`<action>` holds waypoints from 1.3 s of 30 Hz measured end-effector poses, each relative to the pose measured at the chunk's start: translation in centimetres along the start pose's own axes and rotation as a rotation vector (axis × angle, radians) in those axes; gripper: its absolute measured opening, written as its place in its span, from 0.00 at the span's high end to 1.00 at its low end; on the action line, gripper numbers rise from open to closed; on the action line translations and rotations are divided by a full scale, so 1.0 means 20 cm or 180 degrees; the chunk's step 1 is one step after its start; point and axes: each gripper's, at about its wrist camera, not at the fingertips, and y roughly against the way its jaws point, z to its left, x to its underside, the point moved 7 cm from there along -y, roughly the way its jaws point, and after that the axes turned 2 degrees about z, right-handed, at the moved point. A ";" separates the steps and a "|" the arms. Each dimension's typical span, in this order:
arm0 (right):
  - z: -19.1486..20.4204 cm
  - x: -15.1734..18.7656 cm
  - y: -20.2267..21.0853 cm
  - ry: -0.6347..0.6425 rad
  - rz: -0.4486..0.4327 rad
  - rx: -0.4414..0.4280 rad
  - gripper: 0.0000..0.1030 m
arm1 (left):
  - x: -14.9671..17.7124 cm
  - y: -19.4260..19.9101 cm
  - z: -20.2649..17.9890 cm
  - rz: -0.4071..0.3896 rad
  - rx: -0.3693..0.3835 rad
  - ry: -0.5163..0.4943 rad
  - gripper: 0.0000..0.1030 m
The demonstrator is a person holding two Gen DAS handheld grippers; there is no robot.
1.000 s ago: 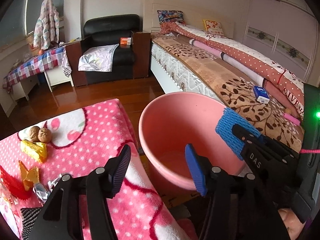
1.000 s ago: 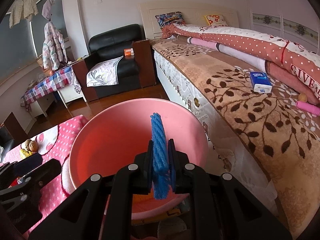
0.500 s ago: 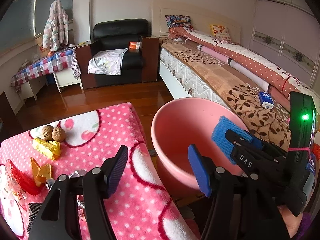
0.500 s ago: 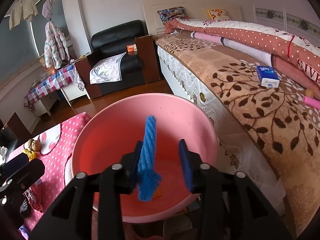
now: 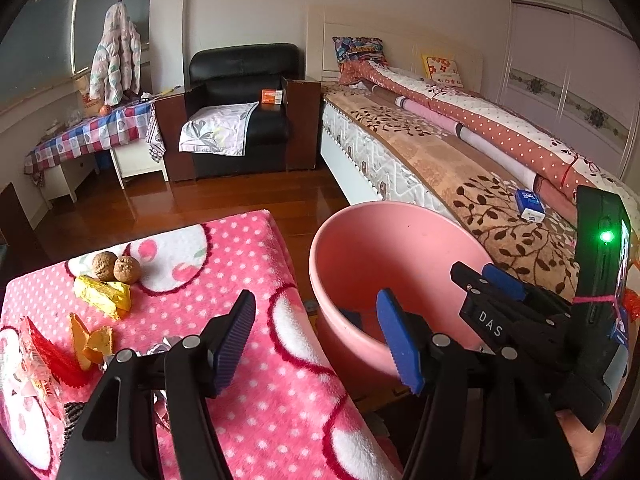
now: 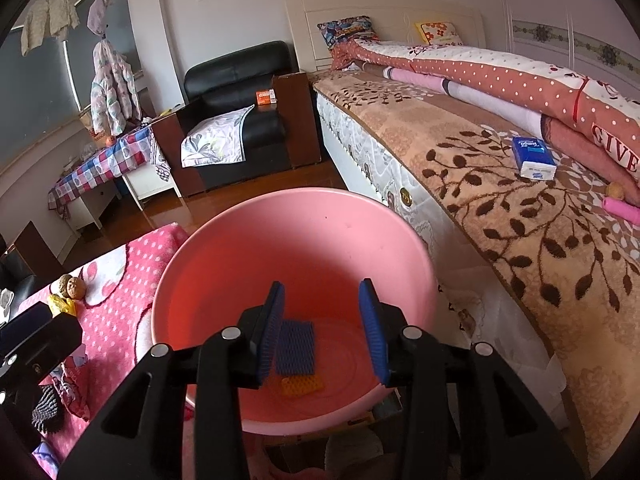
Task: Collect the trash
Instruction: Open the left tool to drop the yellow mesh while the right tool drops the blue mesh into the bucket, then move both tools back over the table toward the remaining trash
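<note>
Right gripper (image 6: 322, 330), jaws just opened and empty, above pink basin (image 6: 416, 240). Left gripper (image 5: 320, 338), jaws apart, nearer table's (image 5: 248, 264) wrappers (image 5: 102, 298), lying to its left.

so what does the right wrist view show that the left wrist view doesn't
Only the right wrist view looks onto the basin floor, where the blue foam net and an orange mesh piece lie, beneath the open right gripper, empty after its jaws just opened. Only the left wrist view shows the red wrapper and orange peel scraps on the blanket, near the open left gripper. Both show the pink basin, two walnuts, the yellow wrapper and the bed.
</note>
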 end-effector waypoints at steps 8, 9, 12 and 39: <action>0.01 -0.01 0.08 -0.0002 -0.0064 -0.0020 0.62 | 0.00 0.06 0.02 -0.0058 -0.0010 0.0009 0.40; 0.02 -0.01 0.09 0.0000 -0.0068 -0.0021 0.62 | 0.00 0.07 0.01 -0.0064 -0.0013 0.0011 0.40; 0.03 -0.01 0.12 0.0008 -0.0096 -0.0022 0.62 | 0.00 0.10 0.02 -0.0090 -0.0019 0.0024 0.40; 0.31 0.05 0.47 0.0184 -0.0352 -0.0409 0.62 | 0.08 0.43 0.23 -0.0330 -0.0093 0.0242 0.39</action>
